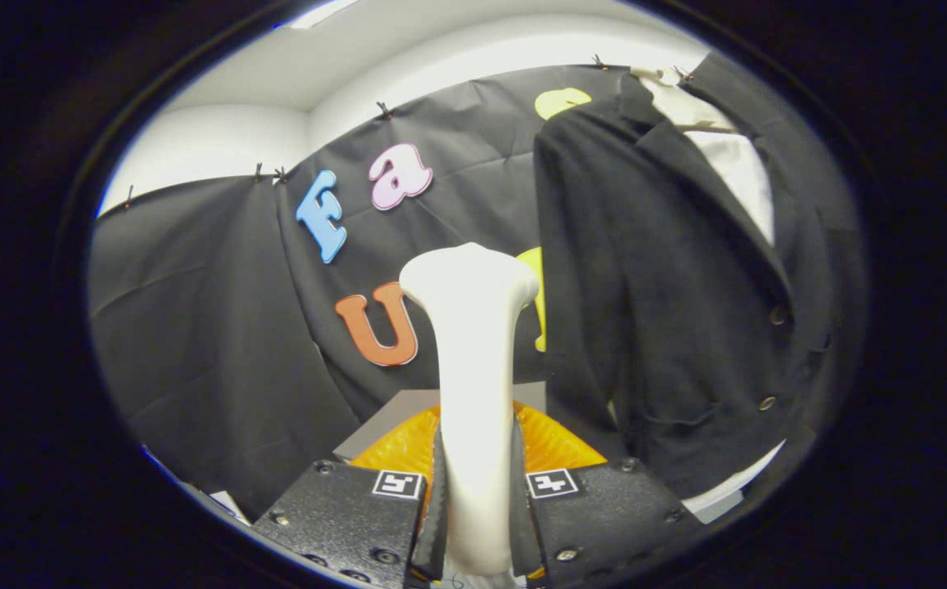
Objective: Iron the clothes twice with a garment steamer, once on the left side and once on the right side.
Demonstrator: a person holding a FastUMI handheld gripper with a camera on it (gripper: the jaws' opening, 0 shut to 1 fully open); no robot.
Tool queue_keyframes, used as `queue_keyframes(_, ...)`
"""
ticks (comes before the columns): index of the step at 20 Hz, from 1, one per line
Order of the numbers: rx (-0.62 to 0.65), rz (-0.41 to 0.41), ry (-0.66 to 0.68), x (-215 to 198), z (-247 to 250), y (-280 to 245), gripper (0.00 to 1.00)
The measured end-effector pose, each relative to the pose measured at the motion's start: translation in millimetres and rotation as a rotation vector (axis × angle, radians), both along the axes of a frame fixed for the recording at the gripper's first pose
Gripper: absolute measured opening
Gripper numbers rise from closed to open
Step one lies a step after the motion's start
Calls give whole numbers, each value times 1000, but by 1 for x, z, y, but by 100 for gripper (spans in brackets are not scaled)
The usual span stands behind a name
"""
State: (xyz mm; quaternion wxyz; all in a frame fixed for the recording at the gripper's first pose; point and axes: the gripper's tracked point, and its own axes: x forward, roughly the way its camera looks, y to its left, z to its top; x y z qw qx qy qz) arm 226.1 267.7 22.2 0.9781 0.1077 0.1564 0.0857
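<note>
A white garment steamer (472, 384) stands upright between my fingers, its wide head at the top and its handle pressed by both pads. My gripper (477, 499) is shut on that handle. A dark buttoned jacket (670, 303) over a white shirt (735, 164) hangs on the booth's wall to the right of the steamer and beyond it. The steamer's head is level with the jacket's left sleeve and stays apart from the cloth. The jacket's lower hem hangs close beside my right finger.
An orange ribbed object (547, 446) sits on a grey surface (392, 417) just behind the steamer's handle. Black cloth (212, 327) covers the wall to the left, and a white wall (277, 114) rises above it.
</note>
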Motion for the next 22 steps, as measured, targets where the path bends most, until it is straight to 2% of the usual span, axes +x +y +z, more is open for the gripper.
queue_keyframes(6,-88,-173,-139,-40,69,-101,33)
queue_keyframes(12,-100,-249,-288,-28,126,-159,33)
queue_keyframes(17,-144,-276,-317,3,132,-196,33)
queue_keyframes(22,-119,-242,-285,14,103,-199,33)
